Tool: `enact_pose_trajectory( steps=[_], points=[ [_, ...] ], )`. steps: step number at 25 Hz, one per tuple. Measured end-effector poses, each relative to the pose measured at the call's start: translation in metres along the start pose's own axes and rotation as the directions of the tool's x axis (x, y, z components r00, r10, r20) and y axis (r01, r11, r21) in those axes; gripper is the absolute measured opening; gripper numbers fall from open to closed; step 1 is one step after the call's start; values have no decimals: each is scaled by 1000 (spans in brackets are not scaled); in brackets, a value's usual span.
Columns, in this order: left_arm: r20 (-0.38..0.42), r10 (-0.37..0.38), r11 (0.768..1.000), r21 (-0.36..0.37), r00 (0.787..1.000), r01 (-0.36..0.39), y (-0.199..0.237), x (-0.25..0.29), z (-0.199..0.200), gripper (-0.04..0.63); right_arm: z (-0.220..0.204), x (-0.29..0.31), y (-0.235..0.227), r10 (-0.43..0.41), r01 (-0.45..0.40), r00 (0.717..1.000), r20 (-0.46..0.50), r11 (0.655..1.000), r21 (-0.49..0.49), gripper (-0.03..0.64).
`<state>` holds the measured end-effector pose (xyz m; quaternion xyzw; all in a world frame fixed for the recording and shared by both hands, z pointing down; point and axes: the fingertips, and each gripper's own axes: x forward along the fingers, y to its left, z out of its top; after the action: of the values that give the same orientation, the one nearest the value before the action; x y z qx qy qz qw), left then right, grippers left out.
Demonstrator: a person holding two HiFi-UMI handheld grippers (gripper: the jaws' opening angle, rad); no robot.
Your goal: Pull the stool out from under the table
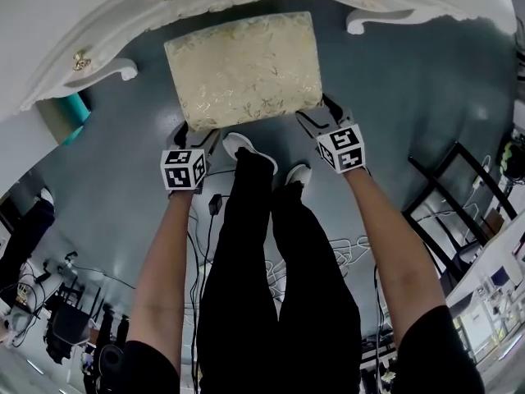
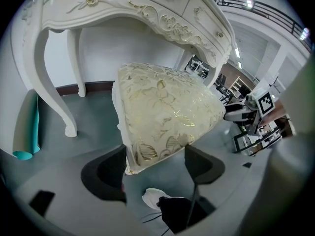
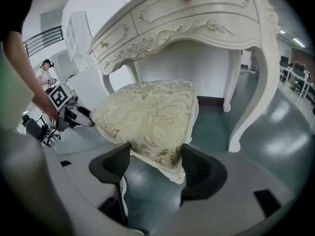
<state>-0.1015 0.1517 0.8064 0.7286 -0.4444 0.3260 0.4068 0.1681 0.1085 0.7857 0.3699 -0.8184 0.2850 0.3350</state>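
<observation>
Grey floor (image 1: 394,97): stool (image 1: 246,68) near corners clamped in left hand-held gripper (image 1: 197,135), right hand-held gripper (image 1: 321,115).

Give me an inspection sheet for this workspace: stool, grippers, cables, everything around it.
Surface: grey floor.
Job's things: cream stool, far edge near the white table's front.
Clutter: teal roll beside a table leg.
Grippers: left gripper and right gripper each shut on a near stool corner.
Cables: loose cables on the floor by the person's feet.
Surroundings: black frame at right; another person at left.

Cream/gold floral stool (image 1: 244,68), wht table (image 1: 98,23)
</observation>
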Motion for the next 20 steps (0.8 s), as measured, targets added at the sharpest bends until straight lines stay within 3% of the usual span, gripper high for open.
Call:
enact_pose_trajectory(
  steps=[20],
  points=[
    [-42, 3, 1000, 12, 999, -3, -13, -13, -44, 374, -44, -16, 25, -6, 6, 1000, -16, 1000, 8, 342]
  ],
)
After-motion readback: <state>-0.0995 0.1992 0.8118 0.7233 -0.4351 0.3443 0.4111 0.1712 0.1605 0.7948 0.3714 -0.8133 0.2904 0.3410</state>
